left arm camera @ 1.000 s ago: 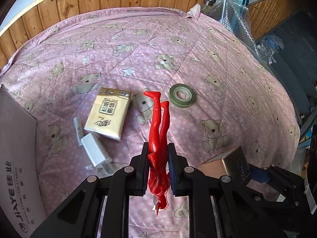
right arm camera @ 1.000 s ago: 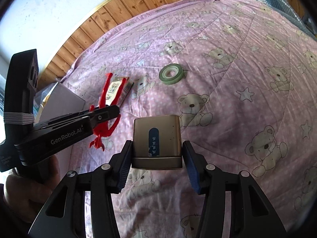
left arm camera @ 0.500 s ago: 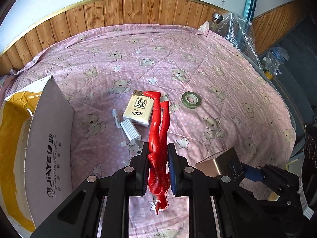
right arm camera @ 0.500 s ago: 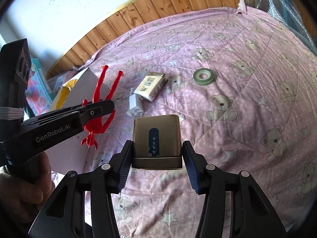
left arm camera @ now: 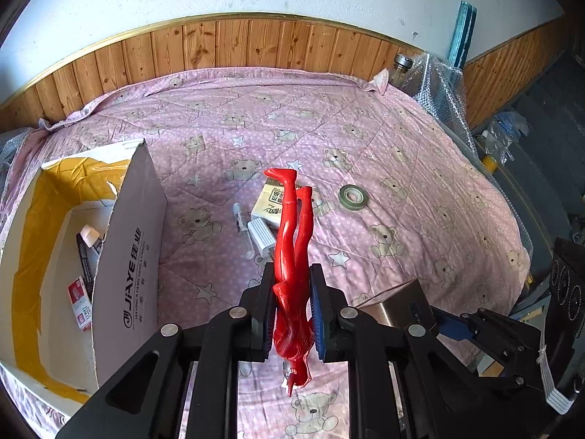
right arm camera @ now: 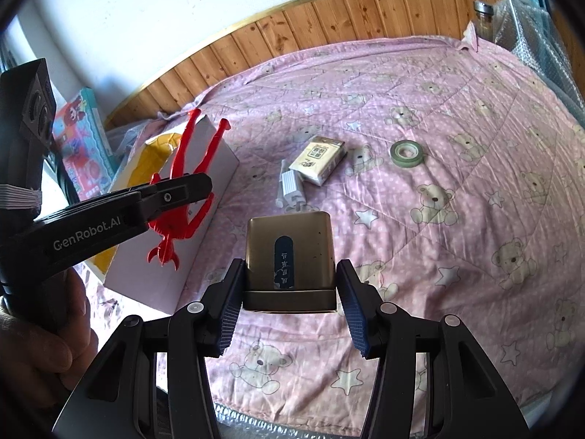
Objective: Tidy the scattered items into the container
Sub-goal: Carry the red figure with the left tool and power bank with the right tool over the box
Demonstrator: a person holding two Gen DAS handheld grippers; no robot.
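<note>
My left gripper (left arm camera: pixel 292 292) is shut on a red plastic figure (left arm camera: pixel 292 241), held with its legs pointing forward; the same red figure (right arm camera: pixel 182 186) hangs beside the cardboard box (right arm camera: pixel 172 263) in the right wrist view. The right gripper (right arm camera: pixel 289 285) is shut on a gold metal tin (right arm camera: pixel 289 256) with a dark label, lifted above the pink quilt. The open cardboard box (left arm camera: pixel 128 241) stands on the left and holds several small items. A tissue pack (left arm camera: pixel 272 203), a white ribbed piece (left arm camera: pixel 260 233), a clear tube (left arm camera: pixel 243 230) and a green tape roll (left arm camera: pixel 353 195) lie on the quilt.
A pink bear-print quilt (left arm camera: pixel 402 168) covers the bed, backed by a wood-panelled wall (left arm camera: pixel 256 44). Bubble wrap (left arm camera: pixel 435 84) and a jar (left arm camera: pixel 402 67) sit at the far right corner. A colourful toy box (right arm camera: pixel 86 142) leans behind the carton. A hand (right arm camera: pixel 40 336) holds the left gripper.
Both grippers have pulled back and risen from the quilt, each keeping its item. The cardboard box has come into fuller view on the left, and the scattered items look smaller and farther.
</note>
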